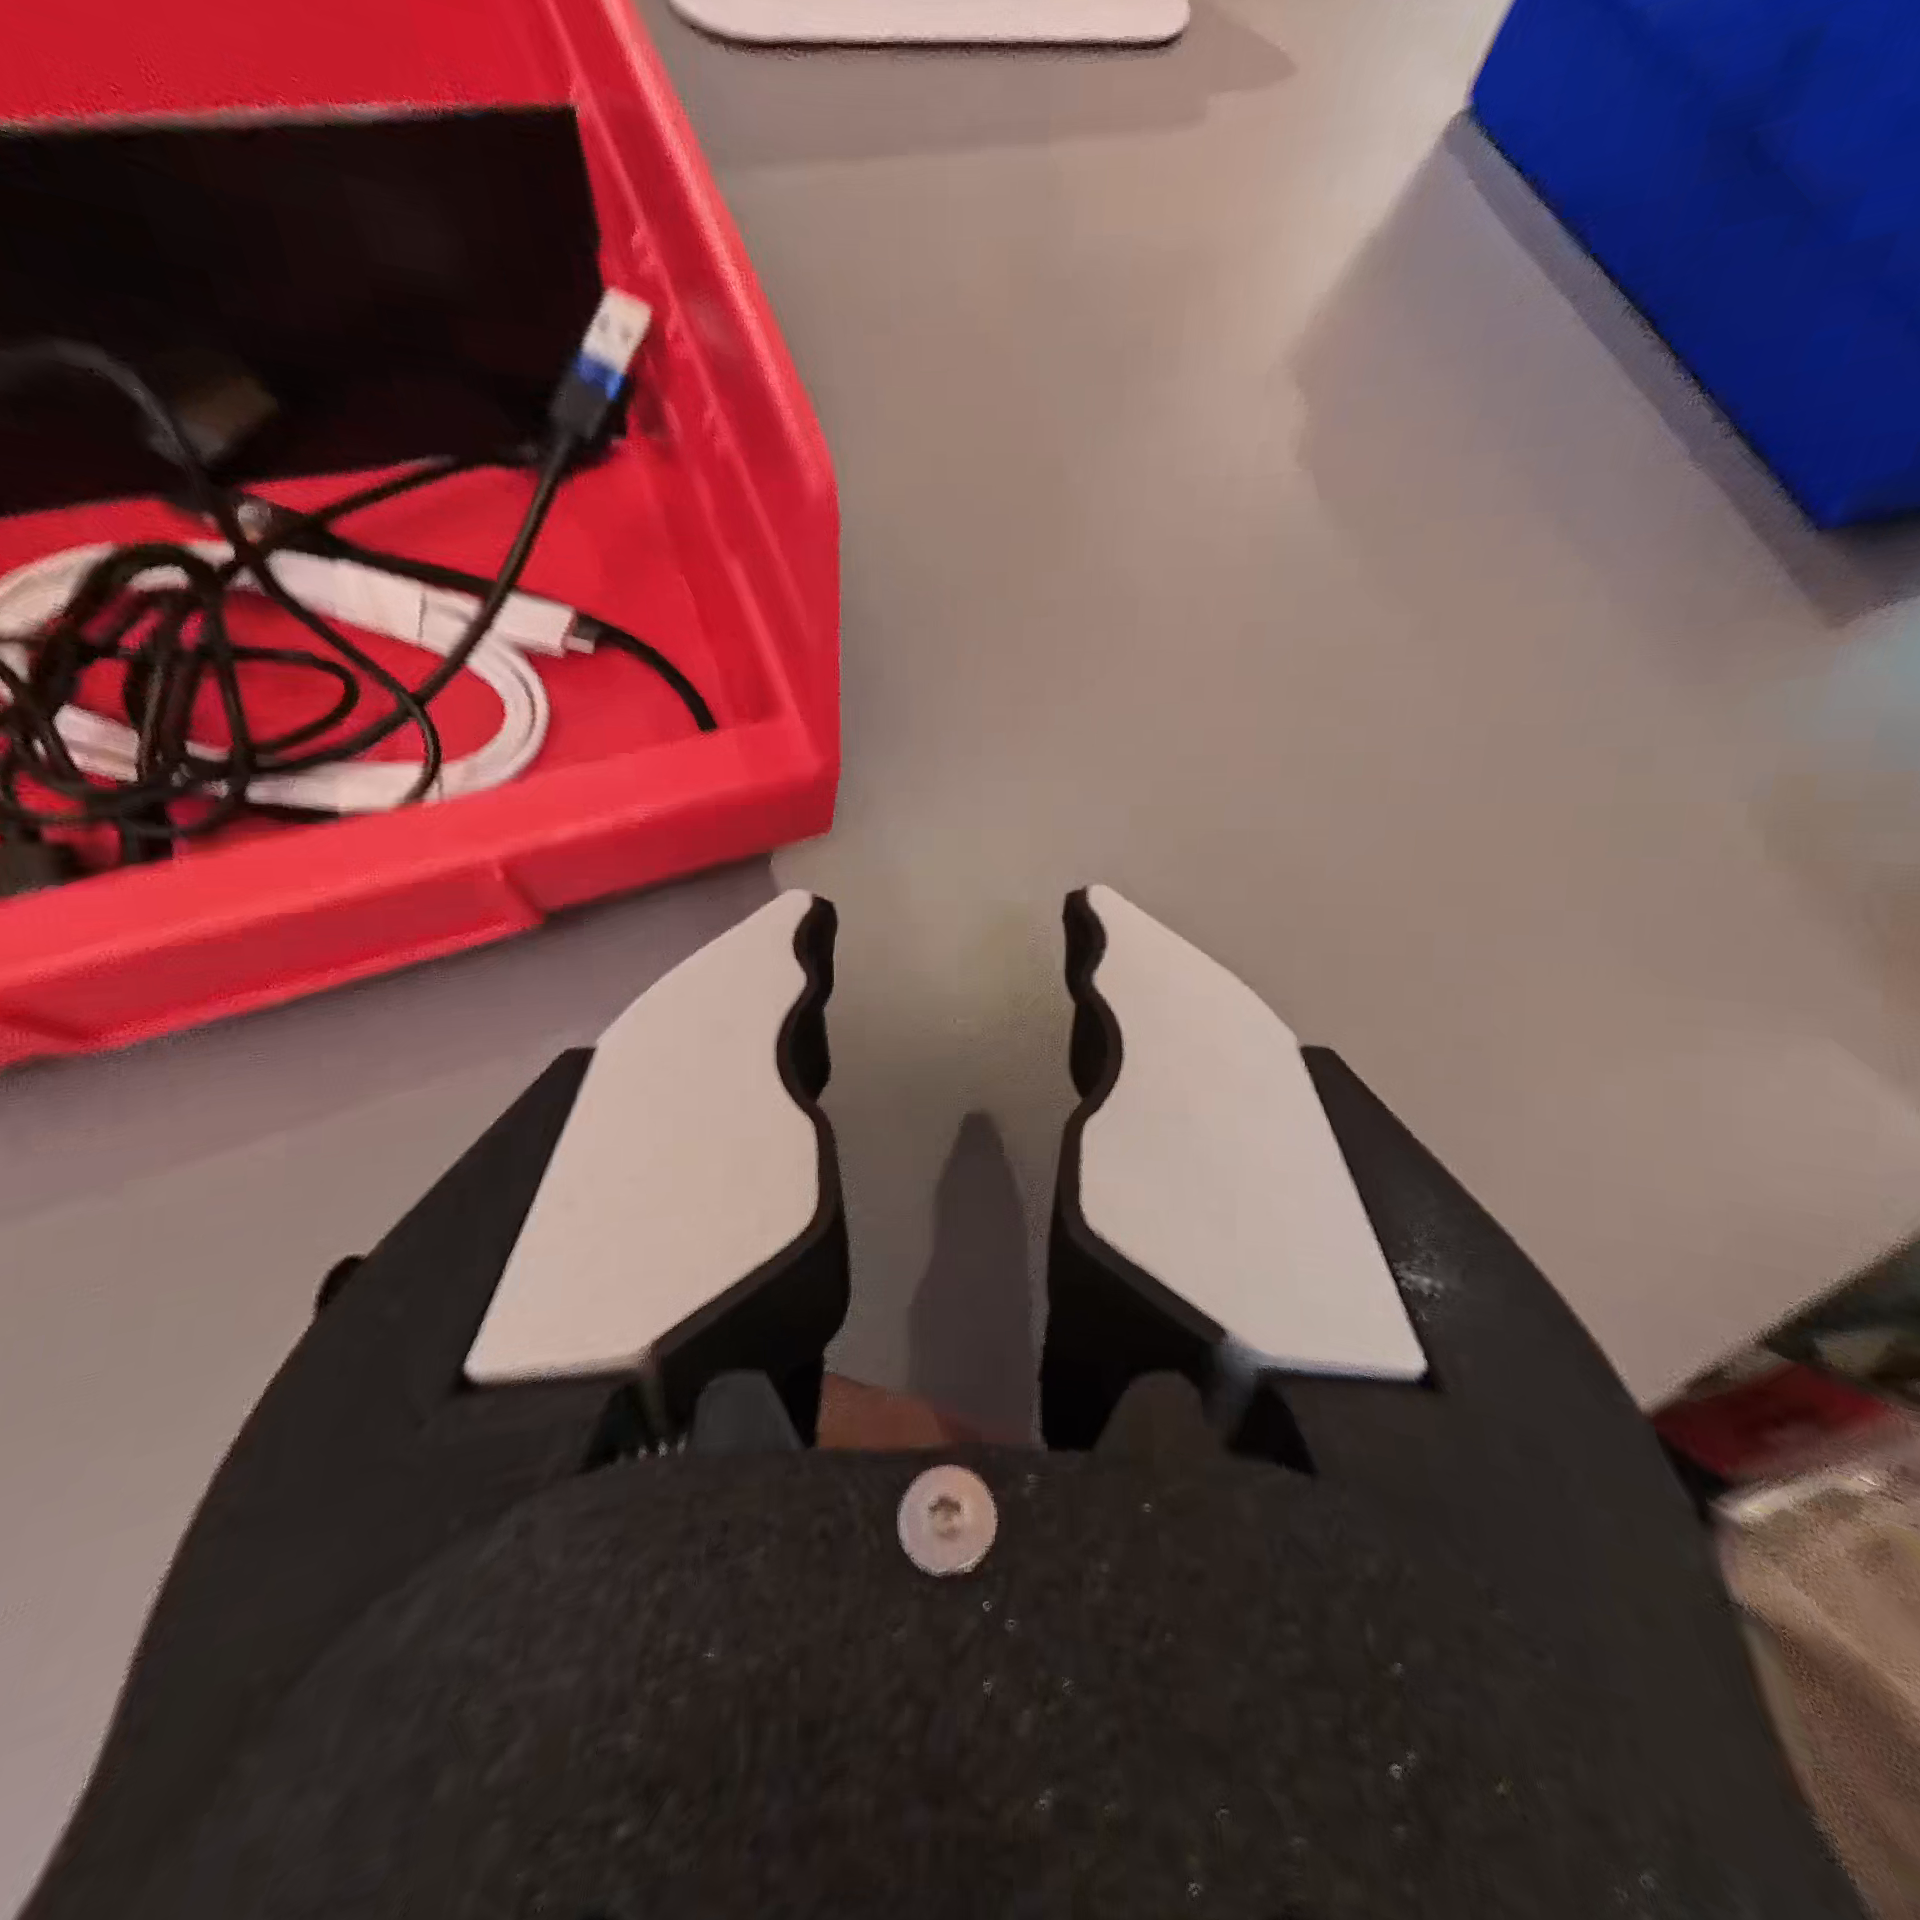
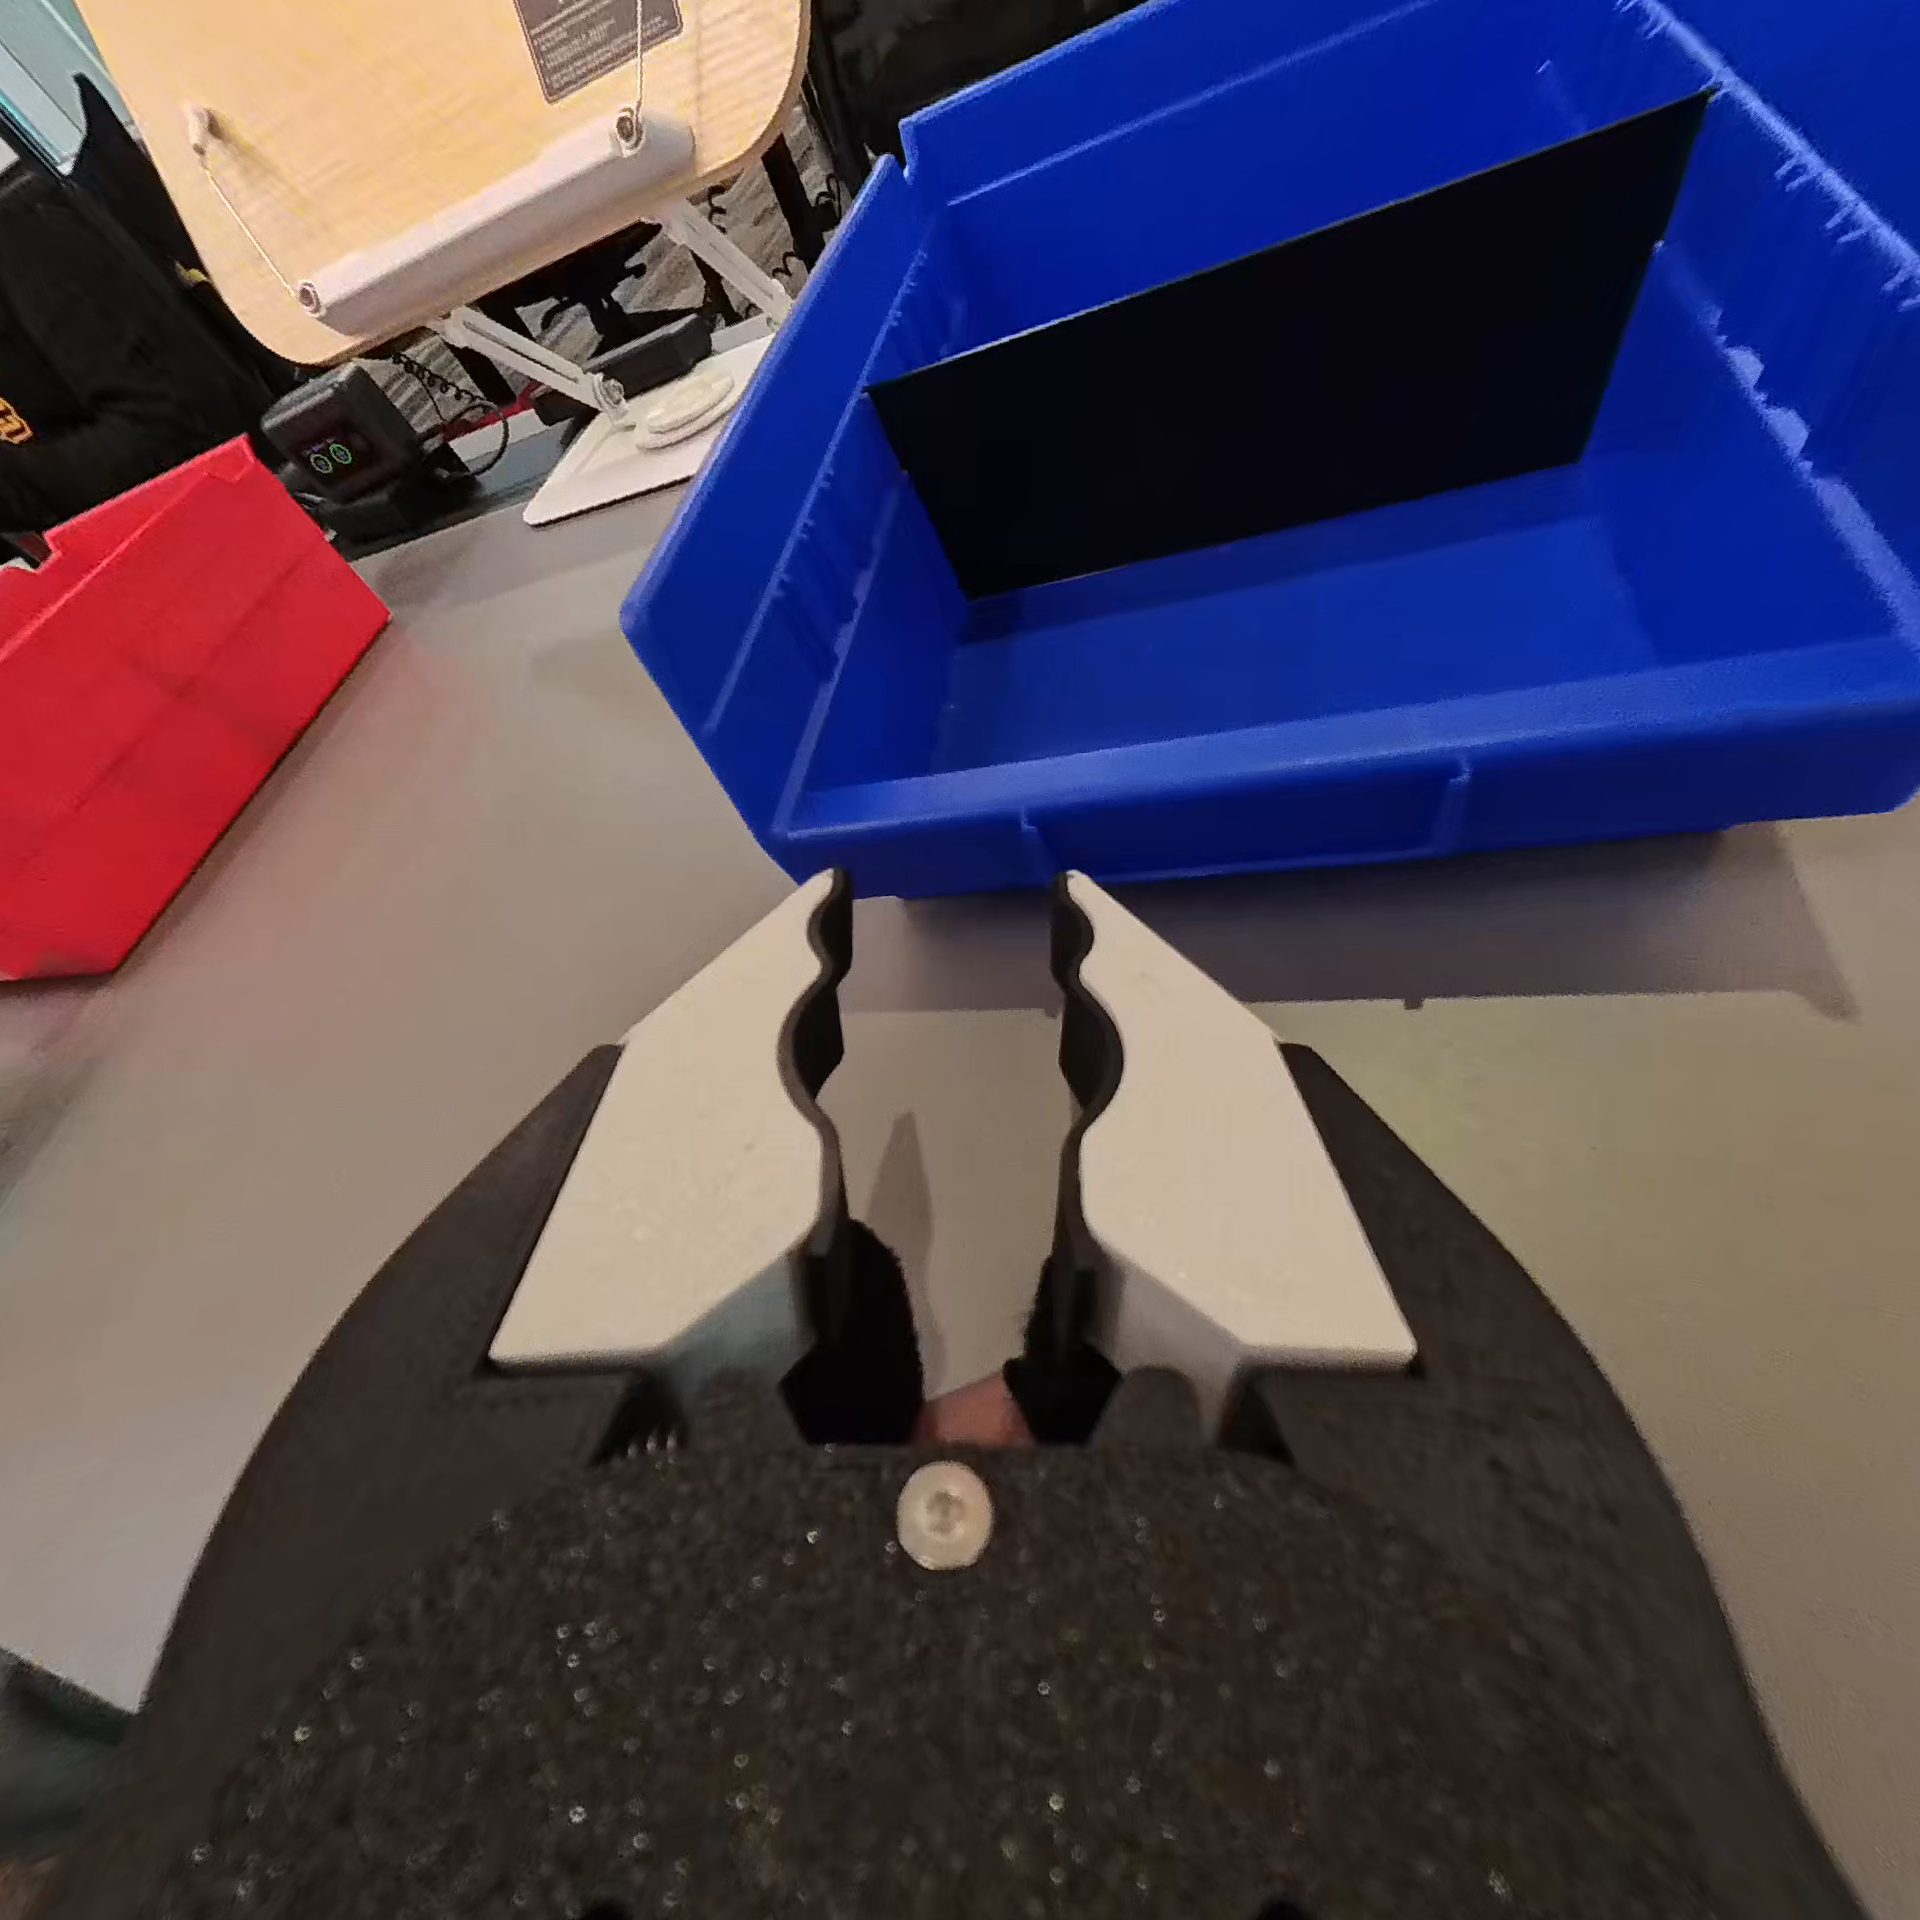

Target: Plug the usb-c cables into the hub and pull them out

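Note:
In the left wrist view a red bin (image 1: 665, 831) at the left holds a tangle of black cables (image 1: 208, 644) and a white cable (image 1: 488, 707). A black plug with a silver and blue tip (image 1: 608, 358) leans on the bin's black divider (image 1: 291, 291). I see no hub. My left gripper (image 1: 948, 909) is open and empty above the grey table, just right of the bin's near corner. My right gripper (image 2: 951, 883) is open and empty, just before the front wall of a blue bin (image 2: 1247, 821).
The blue bin has a black divider (image 2: 1278, 364) and shows nothing inside; it also shows at the upper right of the left wrist view (image 1: 1745, 260). The red bin (image 2: 156, 707) stands left in the right wrist view. A white stand base (image 2: 623, 457) and a dark device (image 2: 332, 436) sit behind. Across from one pair of fingers to the other is roughly 45 cm.

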Tool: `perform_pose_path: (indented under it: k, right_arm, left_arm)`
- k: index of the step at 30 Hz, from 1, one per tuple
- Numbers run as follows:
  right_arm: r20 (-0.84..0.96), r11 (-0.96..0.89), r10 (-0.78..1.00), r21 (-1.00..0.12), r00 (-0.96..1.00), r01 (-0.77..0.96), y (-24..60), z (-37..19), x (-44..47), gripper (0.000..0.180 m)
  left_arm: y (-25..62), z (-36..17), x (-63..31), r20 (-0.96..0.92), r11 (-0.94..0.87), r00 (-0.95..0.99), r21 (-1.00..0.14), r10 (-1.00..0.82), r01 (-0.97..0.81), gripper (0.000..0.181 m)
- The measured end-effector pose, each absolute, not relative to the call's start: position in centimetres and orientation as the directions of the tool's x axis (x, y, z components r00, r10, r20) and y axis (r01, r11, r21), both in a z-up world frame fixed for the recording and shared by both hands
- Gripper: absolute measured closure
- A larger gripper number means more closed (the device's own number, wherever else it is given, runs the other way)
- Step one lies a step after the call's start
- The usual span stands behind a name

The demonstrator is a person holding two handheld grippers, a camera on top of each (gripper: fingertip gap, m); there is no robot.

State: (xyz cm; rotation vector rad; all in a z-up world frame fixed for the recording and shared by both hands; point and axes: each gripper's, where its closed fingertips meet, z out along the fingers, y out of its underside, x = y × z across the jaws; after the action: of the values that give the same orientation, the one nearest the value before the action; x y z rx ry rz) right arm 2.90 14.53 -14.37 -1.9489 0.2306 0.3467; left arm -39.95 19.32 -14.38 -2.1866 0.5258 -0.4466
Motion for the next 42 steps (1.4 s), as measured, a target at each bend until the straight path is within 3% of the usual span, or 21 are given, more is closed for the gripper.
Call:
perform_pose_path:
  k: [4,11,14,16,20,29,31,36,42]
  right_arm:
    - [-0.371,-0.405,0.019,-0.852,0.929,-0.332,14.8,-14.6,2.5,0.142]
    - [-0.424,-0.415,0.048,-0.832,0.905,-0.368,15.0,-14.5,1.8,0.142]
    - [-0.43,-0.419,0.057,-0.829,0.901,-0.369,15.0,-14.5,1.6,0.142]
    - [-0.432,-0.421,0.06,-0.829,0.9,-0.369,15.0,-14.5,1.4,0.142]
    - [-0.434,-0.415,0.067,-0.831,0.898,-0.37,14.6,-14.2,1.4,0.142]
    - [-0.45,-0.421,0.07,-0.822,0.89,-0.383,13.8,-14.3,1.7,0.142]
    - [-0.449,-0.421,0.075,-0.824,0.89,-0.38,13.7,-14.2,1.5,0.142]
    - [-0.439,-0.437,0.092,-0.824,0.894,-0.36,13.6,-14.4,1.0,0.142]
    - [-0.422,-0.422,0.107,-0.839,0.9,-0.344,13.6,-14.0,0.7,0.142]
  left_arm:
    - [20.5,-8.9,-39.1,0.24,-0.583,0.759,-0.783,-0.606,-0.218,0.137]
    - [33.7,-3.3,-42.4,0.265,-0.701,0.845,-0.692,-0.465,-0.169,0.128]
    - [40.1,-5.3,-42.9,0.338,-0.817,0.889,-0.572,-0.31,-0.068,0.133]
    - [43.1,-8.1,-43.6,0.361,-0.903,0.917,-0.429,-0.168,0.004,0.134]
    - [46.2,-13.2,-45.1,0.326,-0.965,0.944,-0.224,0.061,0.14,0.134]
    - [48.1,-18.3,-45.7,0.231,-0.956,0.946,-0.129,0.228,0.262,0.141]
    - [47.8,-18.9,-45.6,0.22,-0.962,0.949,-0.101,0.226,0.252,0.164]
    - [48.5,-16.5,-44.6,0.39,-0.949,0.907,-0.192,0.158,0.249,0.169]
    - [48.0,-7.9,-42.7,0.503,-0.847,0.845,-0.516,-0.184,0.123,0.171]
